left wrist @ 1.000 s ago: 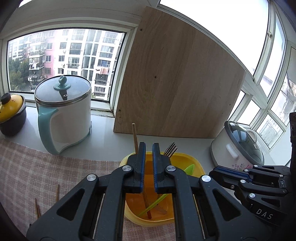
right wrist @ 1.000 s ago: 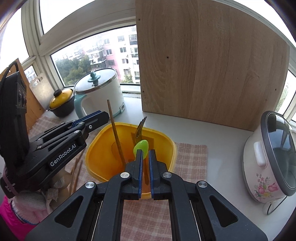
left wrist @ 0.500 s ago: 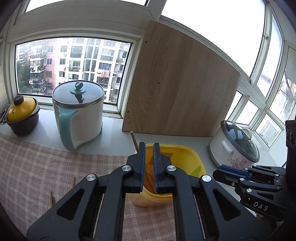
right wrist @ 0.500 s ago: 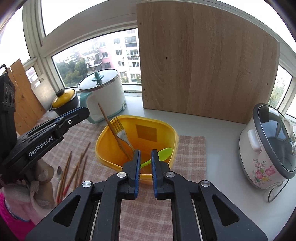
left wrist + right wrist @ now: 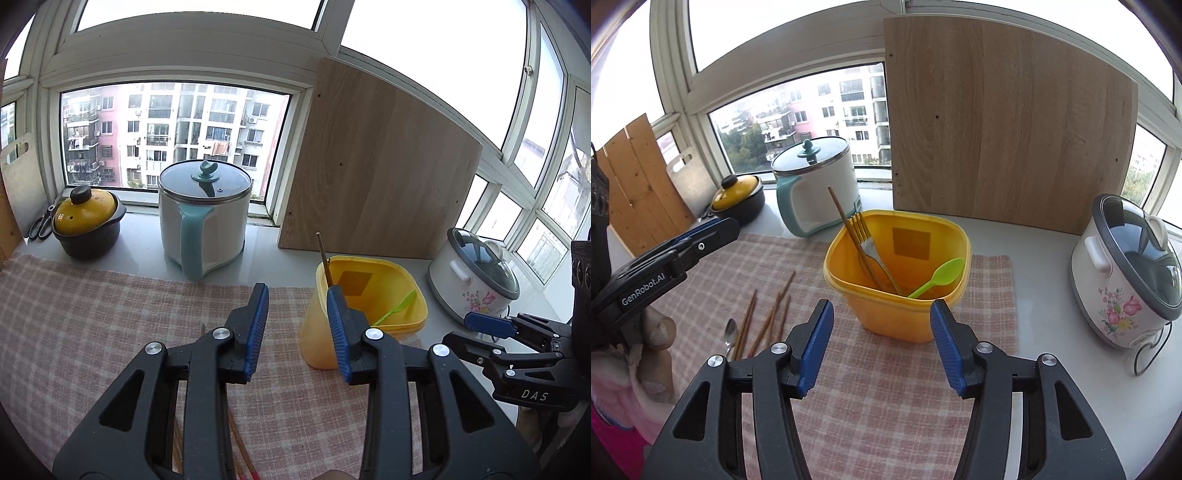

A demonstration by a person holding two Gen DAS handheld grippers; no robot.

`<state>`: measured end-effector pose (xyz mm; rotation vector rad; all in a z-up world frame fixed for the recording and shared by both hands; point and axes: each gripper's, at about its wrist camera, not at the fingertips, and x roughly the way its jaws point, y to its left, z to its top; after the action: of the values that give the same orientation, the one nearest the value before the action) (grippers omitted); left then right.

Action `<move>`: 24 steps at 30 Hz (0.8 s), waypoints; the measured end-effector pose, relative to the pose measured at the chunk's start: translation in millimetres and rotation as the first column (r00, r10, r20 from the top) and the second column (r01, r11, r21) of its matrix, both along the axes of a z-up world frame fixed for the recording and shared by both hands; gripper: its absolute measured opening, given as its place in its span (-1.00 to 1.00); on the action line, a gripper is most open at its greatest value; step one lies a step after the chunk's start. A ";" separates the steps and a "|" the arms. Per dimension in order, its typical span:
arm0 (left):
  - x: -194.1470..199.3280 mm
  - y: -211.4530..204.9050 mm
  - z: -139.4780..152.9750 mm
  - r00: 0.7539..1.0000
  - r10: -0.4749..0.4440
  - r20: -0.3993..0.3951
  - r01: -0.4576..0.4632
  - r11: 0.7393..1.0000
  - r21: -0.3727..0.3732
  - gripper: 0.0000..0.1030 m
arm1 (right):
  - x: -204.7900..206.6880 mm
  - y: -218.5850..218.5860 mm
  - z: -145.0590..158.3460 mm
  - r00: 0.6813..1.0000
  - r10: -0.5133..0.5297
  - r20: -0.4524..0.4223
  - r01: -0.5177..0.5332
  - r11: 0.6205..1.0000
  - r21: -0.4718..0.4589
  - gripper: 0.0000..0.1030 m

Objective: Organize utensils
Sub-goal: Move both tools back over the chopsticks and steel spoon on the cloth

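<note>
Lying left of the right gripper (image 5: 881,341), jaws apart: thin, stiff, light chopsticks (image 5: 768,321), best pinched mid-shaft; left gripper (image 5: 297,328) likewise apart.

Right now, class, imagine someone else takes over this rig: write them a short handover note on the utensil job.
Left tool: open, holding nothing, over the checked cloth.
Right tool: open, holding nothing, just short of the yellow tub.
Done: the fork, one chopstick and the green spoon stand in the tub.
Left: several loose chopsticks and a metal spoon lie on the cloth left of the tub. Pick these up and drop them in the tub.
</note>
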<state>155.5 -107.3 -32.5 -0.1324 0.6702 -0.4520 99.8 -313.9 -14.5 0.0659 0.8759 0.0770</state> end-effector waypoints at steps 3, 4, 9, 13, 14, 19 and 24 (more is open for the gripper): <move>-5.1 19.4 -4.0 1.000 0.020 -0.009 -0.020 1.000 0.023 -0.37 | -5.2 9.7 -4.4 1.000 0.019 -0.011 -0.019 1.000 -0.002 0.21; -6.4 27.1 -6.3 0.999 0.029 -0.015 -0.029 0.999 0.031 -0.37 | -6.2 13.1 -5.8 1.000 0.026 -0.013 -0.026 1.000 -0.007 0.26; -11.1 65.9 -22.4 0.995 0.075 -0.067 -0.072 0.996 0.052 -0.37 | -13.6 32.3 -14.2 0.999 0.044 -0.001 -0.044 0.998 -0.037 0.40; -14.5 94.4 -36.7 0.988 0.118 -0.103 -0.111 0.991 0.074 -0.37 | -14.5 48.4 -22.7 0.998 0.068 0.009 -0.068 0.997 -0.043 0.53; -14.4 101.2 -41.2 0.985 0.125 -0.116 -0.117 0.990 0.075 -0.37 | -13.8 53.0 -25.3 0.997 0.077 0.003 -0.076 0.996 -0.045 0.53; -15.1 132.0 -65.0 0.969 0.170 -0.181 -0.156 0.984 0.090 -0.37 | -10.4 77.9 -37.6 0.990 0.140 -0.033 -0.142 0.989 -0.050 0.53; -16.9 148.2 -91.1 0.950 0.189 -0.247 -0.168 0.980 0.104 -0.37 | -2.5 98.4 -55.6 0.980 0.181 -0.085 -0.185 0.982 -0.042 0.53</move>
<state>138.6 41.0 -123.5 -0.1741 0.9214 -0.2329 97.2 -215.5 -70.0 -0.0590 0.9635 0.2256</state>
